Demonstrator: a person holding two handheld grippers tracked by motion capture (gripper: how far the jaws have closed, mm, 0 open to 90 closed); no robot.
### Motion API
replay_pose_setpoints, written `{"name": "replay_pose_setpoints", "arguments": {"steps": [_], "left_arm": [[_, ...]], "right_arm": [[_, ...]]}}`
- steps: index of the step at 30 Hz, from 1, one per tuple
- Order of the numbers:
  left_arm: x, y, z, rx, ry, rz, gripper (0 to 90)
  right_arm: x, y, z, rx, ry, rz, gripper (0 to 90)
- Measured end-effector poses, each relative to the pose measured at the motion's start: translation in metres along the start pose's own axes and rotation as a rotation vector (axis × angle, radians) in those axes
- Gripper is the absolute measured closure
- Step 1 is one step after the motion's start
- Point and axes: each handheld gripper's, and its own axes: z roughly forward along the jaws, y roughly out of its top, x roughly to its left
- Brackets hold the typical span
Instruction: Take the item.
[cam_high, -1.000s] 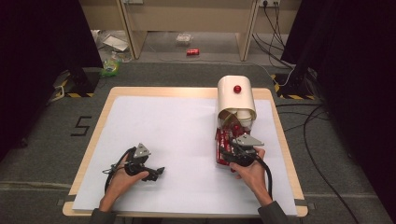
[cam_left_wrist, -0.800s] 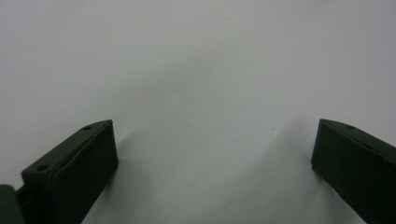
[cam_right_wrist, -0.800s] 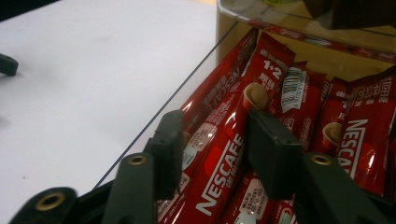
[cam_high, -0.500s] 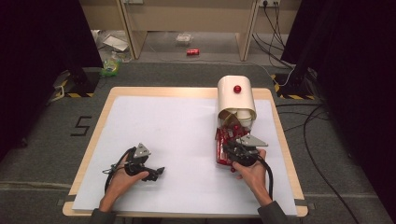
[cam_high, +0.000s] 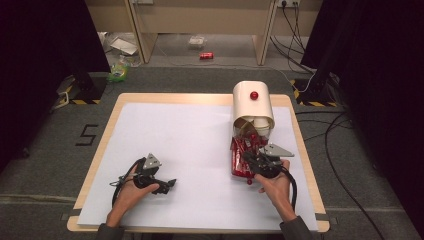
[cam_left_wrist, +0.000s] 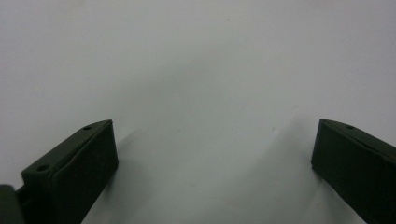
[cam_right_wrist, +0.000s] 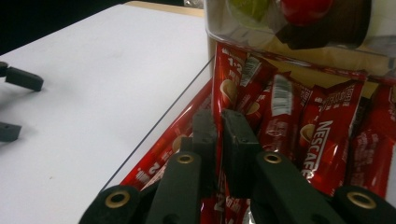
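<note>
We have wide open room across the white table sheet (cam_high: 190, 145), from the left edge to the middle, near to far. On the right, the cream dispenser (cam_high: 252, 104) stands far, and red coffee sticks (cam_high: 243, 155) spread from its mouth toward us, blocking that lane. Our right gripper (cam_high: 248, 159) sits among the sticks; our left gripper (cam_high: 167, 185) lies low at near left, well apart

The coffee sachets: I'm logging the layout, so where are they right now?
In the high view the red coffee sachets lie at the table's right side, just in front of the cream dispenser, with the right gripper shut on one.
</note>
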Motion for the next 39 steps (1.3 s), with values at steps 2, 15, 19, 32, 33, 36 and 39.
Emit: {"name": "replay_pose_setpoints", "arguments": {"steps": [2, 15, 19, 32, 33, 36, 39], "left_arm": [[0.000, 0.000, 0.000, 0.001, 0.001, 0.001, 0.0], [0.000, 0.000, 0.000, 0.001, -0.001, 0.001, 0.0], [0.000, 0.000, 0.000, 0.001, -0.001, 0.001, 0.0], [0.000, 0.000, 0.000, 0.001, -0.001, 0.000, 0.0], [0.000, 0.000, 0.000, 0.001, 0.000, 0.001, 0.0], [0.000, 0.000, 0.000, 0.001, -0.001, 0.000, 0.0], [0.000, 0.000, 0.000, 0.001, -0.001, 0.001, 0.0]], "right_arm": [[0.000, 0.001, -0.005, 0.002, 0.003, -0.008, 85.1], [0.005, 0.006, -0.025, -0.021, 0.040, -0.035, 85.6], [0.003, 0.004, -0.025, -0.018, 0.032, -0.029, 85.6], [-0.005, -0.004, -0.038, -0.027, 0.016, -0.036, 85.7], [-0.005, -0.005, -0.039, -0.031, 0.014, -0.035, 85.7], [-0.008, -0.008, -0.045, -0.040, 0.001, -0.026, 85.7], [-0.011, -0.011, -0.053, -0.052, -0.011, -0.014, 85.7]]}}
